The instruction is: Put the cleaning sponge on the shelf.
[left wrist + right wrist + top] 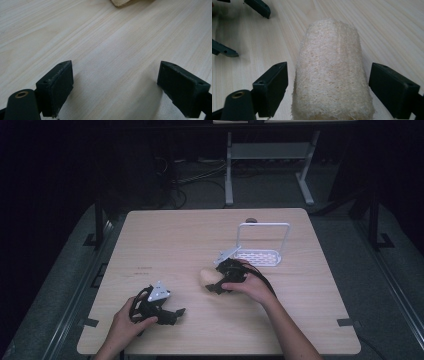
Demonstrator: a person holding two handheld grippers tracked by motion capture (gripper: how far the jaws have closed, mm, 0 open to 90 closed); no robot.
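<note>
A pale, fibrous loofah sponge (204, 277) lies on the wooden table (170, 235) near its middle. My right gripper (213, 283) is open, and its jaws stand on either side of the loofah (332, 70) without touching it, in the right gripper view (328, 90). My left gripper (176, 314) rests near the front left of the table, open over bare wood, with nothing between its jaws (115, 87). An edge of the loofah (122, 2) peeks in at the top of the left gripper view. The left gripper's (242, 27) open jaws also appear at the upper left of the right gripper view.
A white metal rack (263, 224) with a slotted base stands just behind my right hand, toward the table's back right. The floor beyond the table holds cables and a grey stand (229, 175).
</note>
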